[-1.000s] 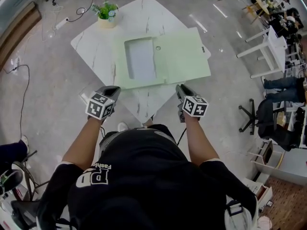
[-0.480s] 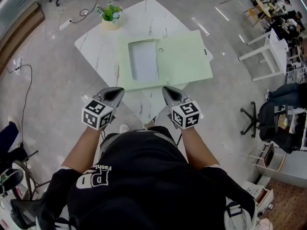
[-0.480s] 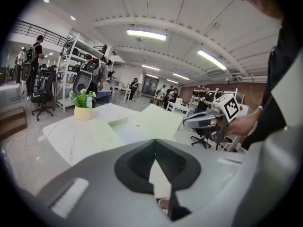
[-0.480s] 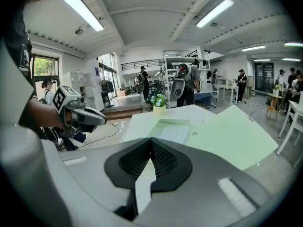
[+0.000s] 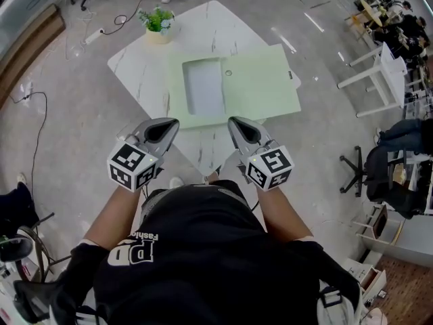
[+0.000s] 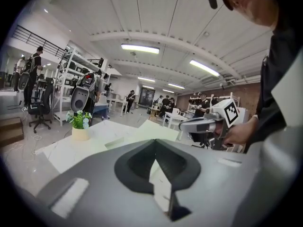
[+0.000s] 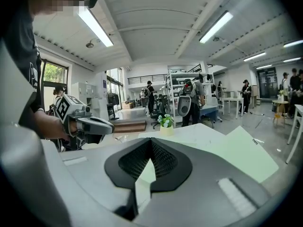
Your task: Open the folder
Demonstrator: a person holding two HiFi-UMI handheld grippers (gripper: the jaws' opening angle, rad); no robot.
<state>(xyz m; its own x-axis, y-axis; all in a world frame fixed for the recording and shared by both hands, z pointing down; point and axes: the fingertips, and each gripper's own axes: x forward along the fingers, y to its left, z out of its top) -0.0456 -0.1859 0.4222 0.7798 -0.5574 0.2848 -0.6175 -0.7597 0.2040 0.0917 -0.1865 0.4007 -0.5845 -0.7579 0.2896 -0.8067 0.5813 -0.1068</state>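
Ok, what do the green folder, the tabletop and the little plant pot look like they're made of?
Folder: probably plastic or coated card, pale green and matte; it lies flat, stiff-looking and evenly coloured.
Tabletop: marble or a marble-look laminate, white with grey veins and a slight sheen.
Plant pot: maybe ceramic or plastic, plain cream; too small to tell.

light: bright, ceiling tubes (image 6: 139, 48) | edges: fisheye-warped, dark corners | foreground: blurred

Open office-lab: desks (image 5: 387, 58), shelving (image 6: 64, 67).
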